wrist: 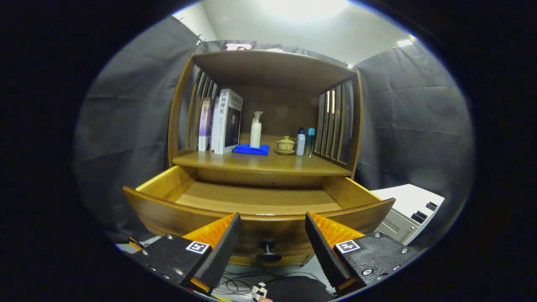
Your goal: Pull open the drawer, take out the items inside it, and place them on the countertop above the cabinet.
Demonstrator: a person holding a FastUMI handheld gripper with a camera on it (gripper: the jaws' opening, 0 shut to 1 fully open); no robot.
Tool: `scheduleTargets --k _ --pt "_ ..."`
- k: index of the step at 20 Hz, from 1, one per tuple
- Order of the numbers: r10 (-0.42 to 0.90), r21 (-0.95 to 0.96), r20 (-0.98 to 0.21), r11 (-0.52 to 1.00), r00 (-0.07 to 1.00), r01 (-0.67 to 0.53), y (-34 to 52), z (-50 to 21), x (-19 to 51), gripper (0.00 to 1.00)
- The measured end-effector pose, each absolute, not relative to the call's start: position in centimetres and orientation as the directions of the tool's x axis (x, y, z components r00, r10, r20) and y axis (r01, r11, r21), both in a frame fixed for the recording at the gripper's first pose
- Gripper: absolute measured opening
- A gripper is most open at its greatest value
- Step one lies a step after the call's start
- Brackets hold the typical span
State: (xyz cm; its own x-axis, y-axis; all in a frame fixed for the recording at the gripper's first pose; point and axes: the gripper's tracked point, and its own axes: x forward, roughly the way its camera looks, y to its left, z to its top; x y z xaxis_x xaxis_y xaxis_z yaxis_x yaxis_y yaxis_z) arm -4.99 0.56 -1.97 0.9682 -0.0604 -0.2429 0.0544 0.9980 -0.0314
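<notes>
The drawer of a wooden cabinet stands pulled well out, its floor bare as far as the front wall lets one see — nothing of the contents shows from this angle. The gripper hangs in front of the drawer's face, fingers spread wide and holding nothing, the dark knob sitting between them and just beyond their tips. On the countertop above rest books, a white pump bottle on a blue cloth, a small lidded cup and two slim bottles — grouped toward the back, leaving the front edge free, likely where drawer items go.
</notes>
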Motion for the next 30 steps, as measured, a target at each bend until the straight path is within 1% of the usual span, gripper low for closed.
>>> scheduleTargets --k 4,10,14,16,18,21,24,30 --pt "-0.099 -0.027 -0.220 0.995 0.971 0.095 -0.2 -0.1 -3.4 0.94" --pt "-0.103 -0.067 -0.245 0.994 0.964 0.089 0.4 1.7 0.5 0.94" --pt "-0.127 -0.090 -0.339 0.991 0.932 0.102 0.5 0.9 3.2 0.94" --pt "-0.160 -0.141 -0.385 0.983 0.909 0.114 -0.2 0.0 4.1 0.95" --pt "-0.167 -0.175 -0.440 0.980 0.882 0.098 -0.3 -1.7 5.1 0.95" --pt "-0.176 -0.194 -0.553 0.978 0.814 0.080 -0.3 -4.9 5.5 0.95" --pt "-0.181 -0.181 -0.639 0.980 0.748 0.082 -0.3 -7.7 5.6 0.95" --pt "-0.193 -0.161 -0.761 0.981 0.619 0.108 -0.6 -11.4 5.4 0.95"
